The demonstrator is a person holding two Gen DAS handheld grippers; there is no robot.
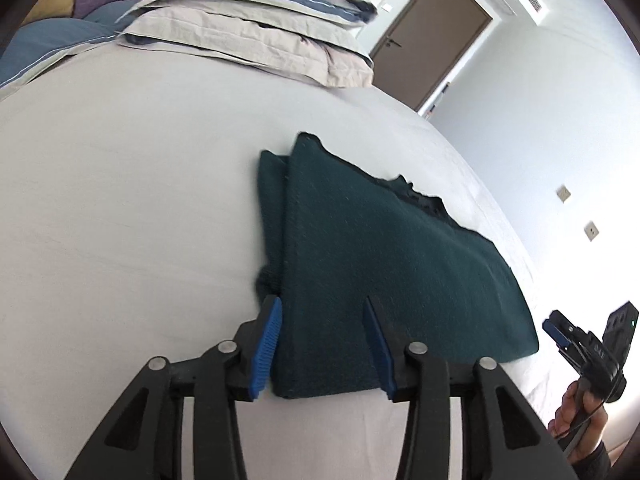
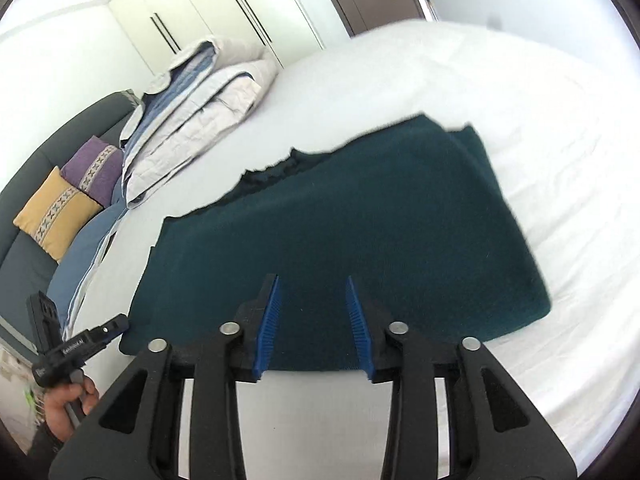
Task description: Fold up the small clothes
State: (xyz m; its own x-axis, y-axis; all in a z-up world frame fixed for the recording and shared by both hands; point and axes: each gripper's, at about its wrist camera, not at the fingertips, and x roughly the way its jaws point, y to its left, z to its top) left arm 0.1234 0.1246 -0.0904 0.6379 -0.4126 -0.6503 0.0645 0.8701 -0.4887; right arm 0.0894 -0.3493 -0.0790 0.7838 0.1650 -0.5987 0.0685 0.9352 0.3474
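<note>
A dark teal knit garment [image 1: 380, 264] lies folded flat on the white bed sheet [image 1: 120, 200]; it also shows in the right wrist view [image 2: 360, 216]. My left gripper [image 1: 322, 308] is open, its blue pads over the garment's near left corner, holding nothing. My right gripper [image 2: 312, 288] is open over the garment's near edge, holding nothing. The right gripper also shows at the far right of the left wrist view [image 1: 554, 330]. The left gripper also shows at the left of the right wrist view [image 2: 120, 324]. Both sit close to the near edge of the bed.
A stack of folded beige and blue quilts [image 1: 248, 28] lies at the head of the bed, also in the right wrist view [image 2: 192, 120]. Purple [image 2: 96, 168] and yellow [image 2: 56, 212] cushions lean on a dark headboard. A brown door [image 1: 428, 36] and white wardrobes [image 2: 192, 12] stand beyond.
</note>
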